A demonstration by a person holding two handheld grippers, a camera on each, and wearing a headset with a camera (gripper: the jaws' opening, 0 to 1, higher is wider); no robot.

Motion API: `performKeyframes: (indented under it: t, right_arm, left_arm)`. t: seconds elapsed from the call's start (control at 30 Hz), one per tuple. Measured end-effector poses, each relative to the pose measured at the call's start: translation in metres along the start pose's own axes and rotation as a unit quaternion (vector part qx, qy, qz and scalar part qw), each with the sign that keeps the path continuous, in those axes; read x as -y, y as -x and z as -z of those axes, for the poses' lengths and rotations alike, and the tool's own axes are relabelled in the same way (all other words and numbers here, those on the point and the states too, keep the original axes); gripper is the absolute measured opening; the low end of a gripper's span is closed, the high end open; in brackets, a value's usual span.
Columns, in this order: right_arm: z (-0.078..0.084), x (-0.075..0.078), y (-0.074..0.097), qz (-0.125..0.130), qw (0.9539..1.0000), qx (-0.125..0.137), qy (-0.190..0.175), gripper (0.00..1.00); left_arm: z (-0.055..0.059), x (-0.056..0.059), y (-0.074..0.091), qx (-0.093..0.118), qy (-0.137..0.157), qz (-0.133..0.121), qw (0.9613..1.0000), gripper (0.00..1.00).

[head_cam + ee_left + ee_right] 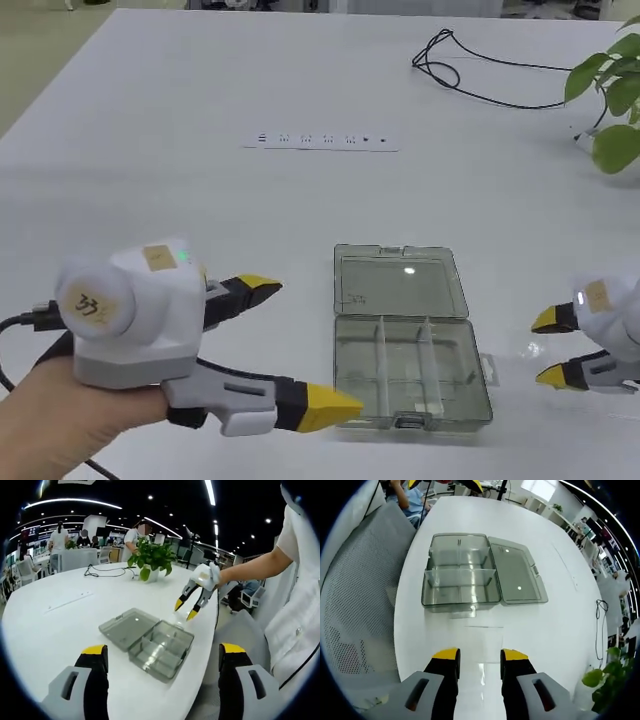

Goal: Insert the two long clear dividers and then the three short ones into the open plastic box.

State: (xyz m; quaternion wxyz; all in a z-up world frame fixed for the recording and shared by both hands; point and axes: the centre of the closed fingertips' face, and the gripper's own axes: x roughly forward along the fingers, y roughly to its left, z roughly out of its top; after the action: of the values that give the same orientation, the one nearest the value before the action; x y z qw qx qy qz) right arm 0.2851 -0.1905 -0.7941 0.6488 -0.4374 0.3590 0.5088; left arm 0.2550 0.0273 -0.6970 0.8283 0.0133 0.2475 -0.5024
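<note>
So the left claw [300,345] sat in the left hand [60,425], jaws spread wide with nothing between them. The right claw [548,348] was off to the other side, jaws parted narrower, empty too.

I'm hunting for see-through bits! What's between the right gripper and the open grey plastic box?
In the right gripper view, faint clear strips lie on the white table beside the open grey plastic box, ahead of the right gripper.
</note>
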Motion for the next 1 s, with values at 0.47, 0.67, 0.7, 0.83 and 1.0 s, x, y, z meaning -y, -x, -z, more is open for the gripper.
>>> performKeyframes:
  t: [0.47,0.67,0.7,0.83,1.0]
  right_arm:
    - [-0.061,-0.013,0.056,0.058,0.9971,0.041,0.029,0.32]
    - [-0.091,-0.025,0.072,0.069,0.9949,0.051,0.053,0.32]
    - [-0.094,-0.026,0.074,0.071,0.9947,0.052,0.053,0.32]
    - [-0.111,-0.031,0.081,0.077,0.9934,0.059,0.061,0.32]
    - [-0.127,-0.034,0.088,0.087,0.9918,0.06,0.072,0.32]
  left_arm:
    - [-0.034,0.033,-0.017,0.041,0.068,0.045,0.9958,0.79]
    - [-0.044,0.049,-0.027,0.052,0.143,0.073,0.9857,0.69]
    - [-0.043,0.052,-0.03,0.046,0.148,0.076,0.9849,0.68]
    - [-0.043,0.063,-0.037,0.042,0.167,0.088,0.9811,0.64]
    - [-0.047,0.077,-0.044,0.056,0.225,0.112,0.9662,0.52]
